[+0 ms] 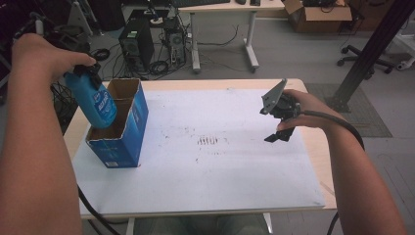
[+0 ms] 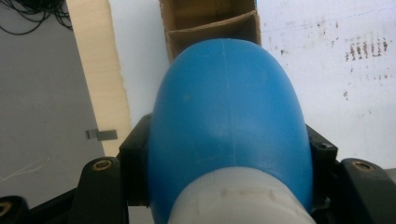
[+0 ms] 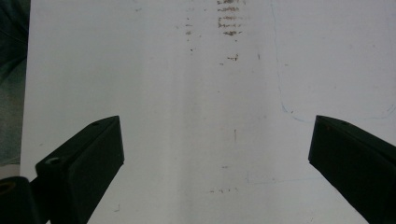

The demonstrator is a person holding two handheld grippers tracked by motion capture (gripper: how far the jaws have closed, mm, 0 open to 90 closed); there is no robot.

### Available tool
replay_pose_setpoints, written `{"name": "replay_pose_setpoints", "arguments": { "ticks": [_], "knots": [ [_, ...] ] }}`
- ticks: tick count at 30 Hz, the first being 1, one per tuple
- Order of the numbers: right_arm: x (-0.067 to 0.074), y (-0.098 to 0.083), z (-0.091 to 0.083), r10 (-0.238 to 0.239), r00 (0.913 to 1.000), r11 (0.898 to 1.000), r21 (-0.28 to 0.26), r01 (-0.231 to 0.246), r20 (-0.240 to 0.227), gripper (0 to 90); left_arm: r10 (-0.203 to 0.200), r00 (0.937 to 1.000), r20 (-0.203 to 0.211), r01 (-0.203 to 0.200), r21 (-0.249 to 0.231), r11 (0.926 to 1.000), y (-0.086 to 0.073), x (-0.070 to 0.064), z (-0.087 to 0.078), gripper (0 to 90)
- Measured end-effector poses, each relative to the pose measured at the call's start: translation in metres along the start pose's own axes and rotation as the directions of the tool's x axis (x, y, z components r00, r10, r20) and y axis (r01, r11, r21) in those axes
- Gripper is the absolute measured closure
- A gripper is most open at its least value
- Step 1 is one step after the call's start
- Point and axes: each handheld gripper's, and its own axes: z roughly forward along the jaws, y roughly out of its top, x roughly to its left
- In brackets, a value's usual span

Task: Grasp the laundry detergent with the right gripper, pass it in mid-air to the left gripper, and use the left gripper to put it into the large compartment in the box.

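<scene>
A blue bottle with a white cap end hangs tilted, its bottom dipping into the open top of a blue cardboard box at the table's left. My left gripper is shut on the bottle near its neck. In the left gripper view the blue bottle sits clamped between the black jaws, with the box's brown divided inside beyond it. My right gripper hovers open over the right part of the white sheet, jaws wide apart with nothing between them; its fingers frame bare white sheet.
The white sheet covers a wooden table and carries brown smudges at its middle. Behind the table stand computer towers, cables, a desk and a cardboard box on the floor. A black post slants at right.
</scene>
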Motion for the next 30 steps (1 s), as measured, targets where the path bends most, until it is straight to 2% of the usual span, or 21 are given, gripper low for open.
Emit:
{"name": "replay_pose_setpoints", "arguments": {
  "ticks": [30],
  "knots": [
    [0.002, 0.002, 0.002, -0.012, 0.9999, 1.000, -0.019, 0.012, 0.008, 3.5, 0.012, 0.9999, -0.004, -0.012, 0.053, 0.9985, -0.002, -0.013, 0.072, 37.9]
  ]
}}
